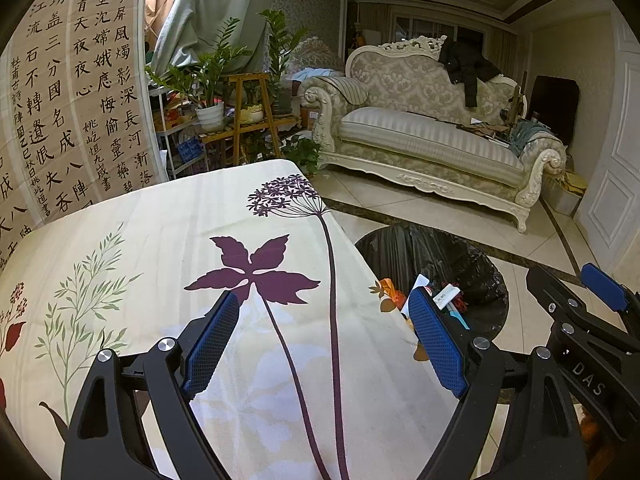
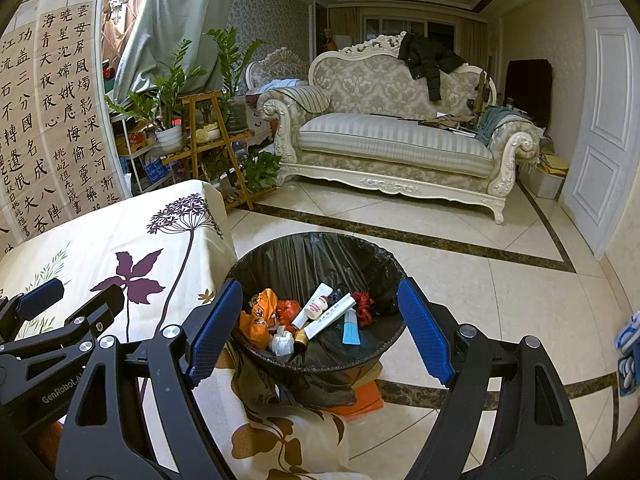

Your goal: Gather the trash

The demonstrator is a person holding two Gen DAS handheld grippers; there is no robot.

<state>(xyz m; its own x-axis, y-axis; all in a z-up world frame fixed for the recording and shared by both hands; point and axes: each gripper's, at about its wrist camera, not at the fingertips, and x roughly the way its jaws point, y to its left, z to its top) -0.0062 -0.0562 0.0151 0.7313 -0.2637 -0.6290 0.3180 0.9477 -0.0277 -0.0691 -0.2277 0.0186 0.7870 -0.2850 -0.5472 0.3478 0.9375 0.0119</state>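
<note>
A round bin with a black liner (image 2: 320, 252) stands on the floor beside the table, and its rim (image 1: 400, 236) also shows in the left wrist view. Inside lie an orange wrapper (image 2: 258, 316), a white tube (image 2: 316, 306), a white box (image 2: 330, 316), a blue stick (image 2: 351, 328) and red scraps (image 2: 364, 304). My right gripper (image 2: 320, 328) hangs open above the bin with nothing between its blue pads. My left gripper (image 1: 328, 340) is open over the flowered tablecloth (image 1: 160, 240), holding nothing. Each gripper shows at the edge of the other's view.
The table's right edge (image 2: 224, 240) meets the bin. Tiled floor (image 2: 500, 300) spreads right of the bin. A cream sofa (image 2: 400, 140) with a black jacket stands at the back, a plant stand (image 2: 208, 136) left of it, a calligraphy screen (image 1: 60, 100) behind the table, a white door (image 2: 608, 120) at right.
</note>
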